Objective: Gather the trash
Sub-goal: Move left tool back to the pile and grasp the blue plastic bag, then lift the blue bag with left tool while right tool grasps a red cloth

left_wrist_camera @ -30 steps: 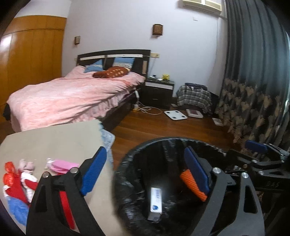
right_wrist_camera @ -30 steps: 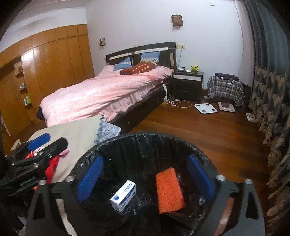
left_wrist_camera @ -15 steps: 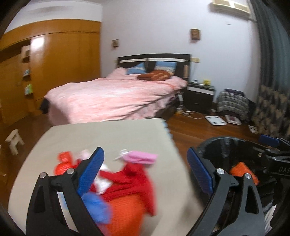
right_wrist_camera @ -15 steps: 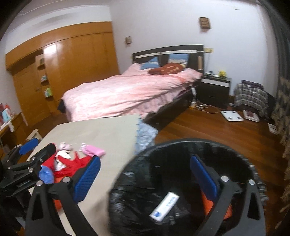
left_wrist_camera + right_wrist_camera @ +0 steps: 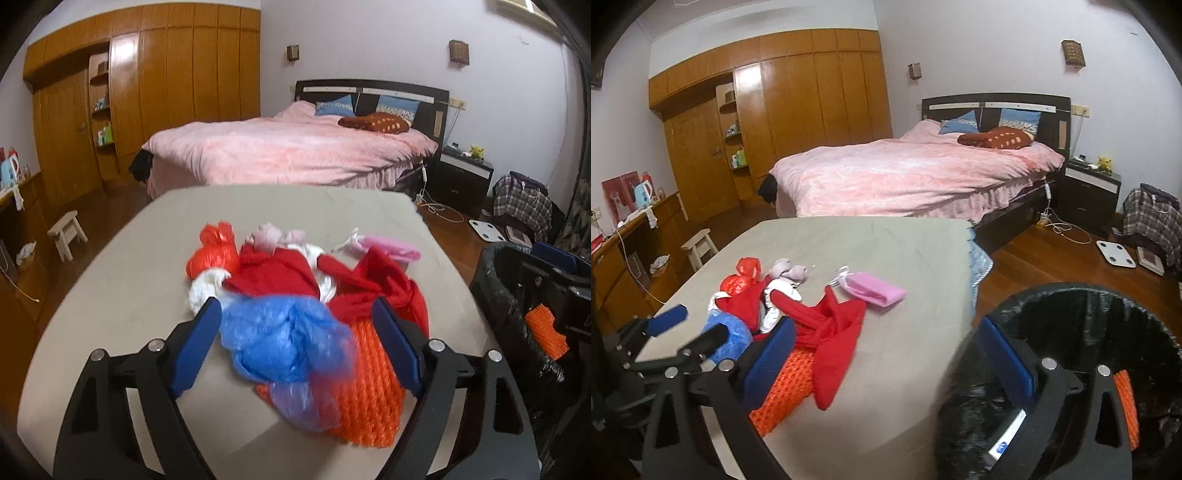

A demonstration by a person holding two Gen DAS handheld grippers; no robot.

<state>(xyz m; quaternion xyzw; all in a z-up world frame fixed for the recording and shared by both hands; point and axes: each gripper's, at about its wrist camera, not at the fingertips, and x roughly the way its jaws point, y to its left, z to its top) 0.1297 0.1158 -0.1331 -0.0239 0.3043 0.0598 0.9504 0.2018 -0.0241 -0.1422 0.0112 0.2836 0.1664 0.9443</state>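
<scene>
The left claw point(image 5: 295, 339) is seen over the near part of the beige cloth-covered worktop point(image 5: 122, 295), its jaws closing but not yet pressing on anything. A crumpled blue plastic bag point(image 5: 284, 343) lies between the blue pads; a gap shows at the left pad, while contact at the right pad cannot be told through the blur. Under and beside the bag an orange foam net sleeve point(image 5: 365, 398) is laid, reaching toward the worktop's near edge.

The rest of the trash is heaped mid-worktop: red cloth strips point(image 5: 280, 273), a red plastic bag point(image 5: 214, 251), white crumpled wrapping point(image 5: 203, 291) and a pink folded packet point(image 5: 873, 290) at the far side of the heap. Bare surface is noted all round the heap, widest toward the far edge and the left edge.

The right claw point(image 5: 882, 363) stands released and empty, straddling the worktop's right edge: its left pad is over the orange sleeve, its right pad over the rim of the black-lined round waste bin point(image 5: 1082, 299). The bin stands just beside the worktop's right edge and holds an orange net piece point(image 5: 1124, 402) and a small white-and-blue box point(image 5: 1008, 435).

Beyond the far edge, a pink-covered bed point(image 5: 908, 173) is seen, with open wooden floor point(image 5: 1041, 258) to the right of it.
</scene>
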